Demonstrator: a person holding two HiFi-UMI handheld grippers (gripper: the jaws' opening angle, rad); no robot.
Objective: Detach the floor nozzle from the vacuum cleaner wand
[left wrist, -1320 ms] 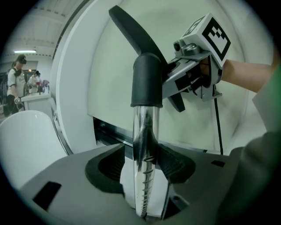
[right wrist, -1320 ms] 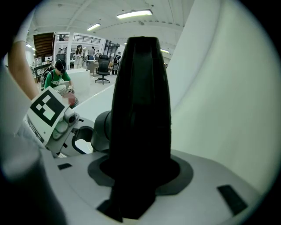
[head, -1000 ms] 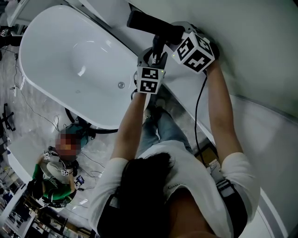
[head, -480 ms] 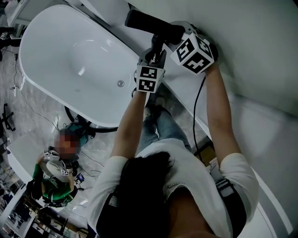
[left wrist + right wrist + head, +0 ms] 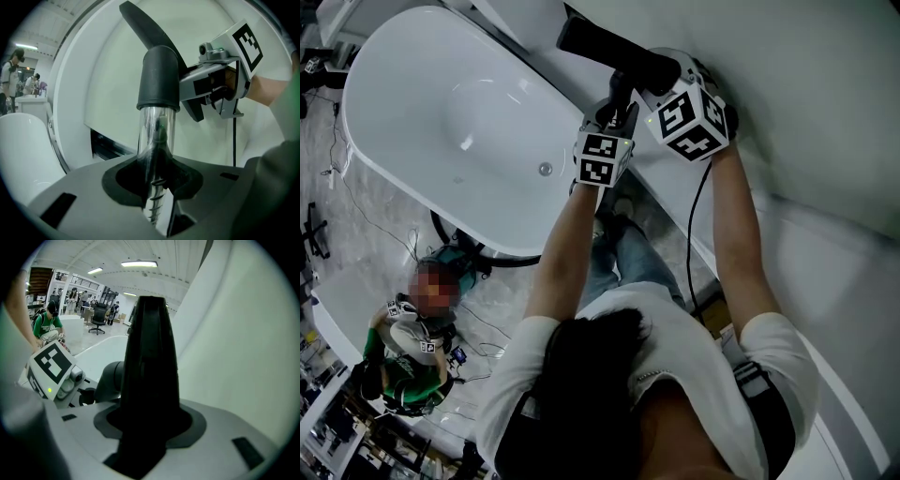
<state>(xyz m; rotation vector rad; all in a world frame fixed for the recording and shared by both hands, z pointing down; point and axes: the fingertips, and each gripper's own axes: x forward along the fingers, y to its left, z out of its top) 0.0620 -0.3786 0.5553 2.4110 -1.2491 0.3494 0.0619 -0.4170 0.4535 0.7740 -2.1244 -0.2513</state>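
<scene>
Left gripper (image 5: 157, 197): jaws, having just been closing, are clamping the wand (image 5: 156, 136), seemingly a slick, rigid tube, below its collar; right gripper (image 5: 143, 437) is clamping the floor nozzle (image 5: 150, 357), probably light, stiff plastic, beside the bathtub (image 5: 422, 122).

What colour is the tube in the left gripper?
Clear tube with a black collar; best in the left gripper view.
</scene>
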